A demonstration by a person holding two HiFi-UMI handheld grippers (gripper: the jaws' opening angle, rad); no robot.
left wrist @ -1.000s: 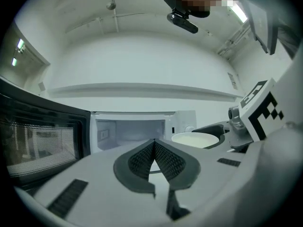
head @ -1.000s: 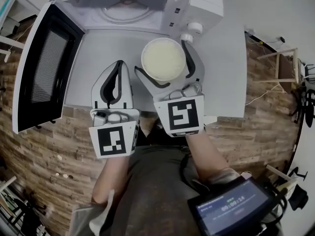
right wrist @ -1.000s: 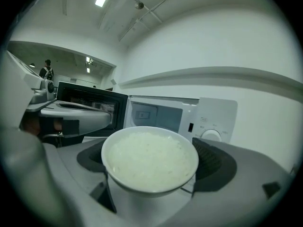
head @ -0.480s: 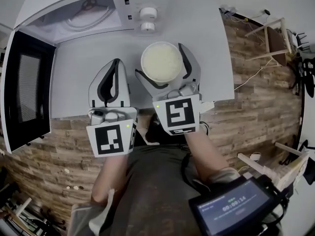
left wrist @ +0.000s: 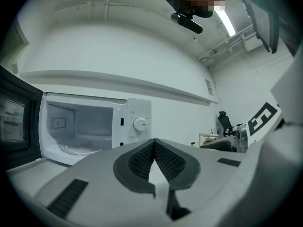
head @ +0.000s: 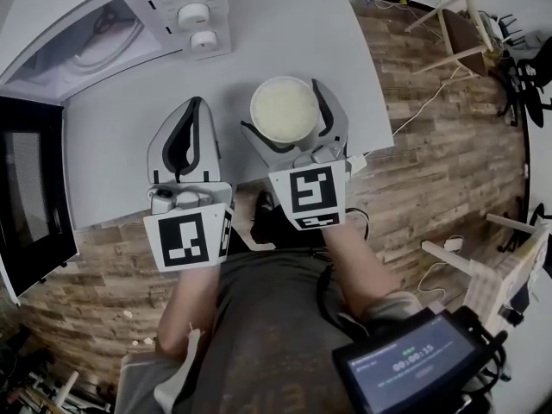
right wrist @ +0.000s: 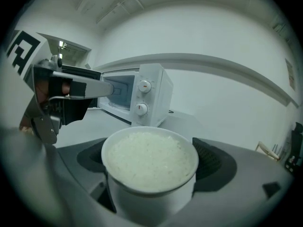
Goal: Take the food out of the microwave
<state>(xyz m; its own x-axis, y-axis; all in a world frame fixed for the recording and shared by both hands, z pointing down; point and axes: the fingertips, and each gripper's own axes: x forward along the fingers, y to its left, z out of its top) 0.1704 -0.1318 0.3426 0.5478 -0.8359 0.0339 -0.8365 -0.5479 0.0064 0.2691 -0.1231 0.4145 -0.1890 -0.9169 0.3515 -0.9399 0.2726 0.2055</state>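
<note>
Microwave point(head: 112, 24) cut off at top-left corner; door point(head: 30, 197) swung open past table's near edge. Left gripper point(head: 193, 103) jaws pressed together, nothing between, over bare table point(head: 112, 136). Right gripper point(head: 283, 103) clamped on rice bowl point(head: 285, 115), out of microwave, near knobs point(head: 197, 26); bowl's underside hidden. Table's right edge near bowl.
</note>
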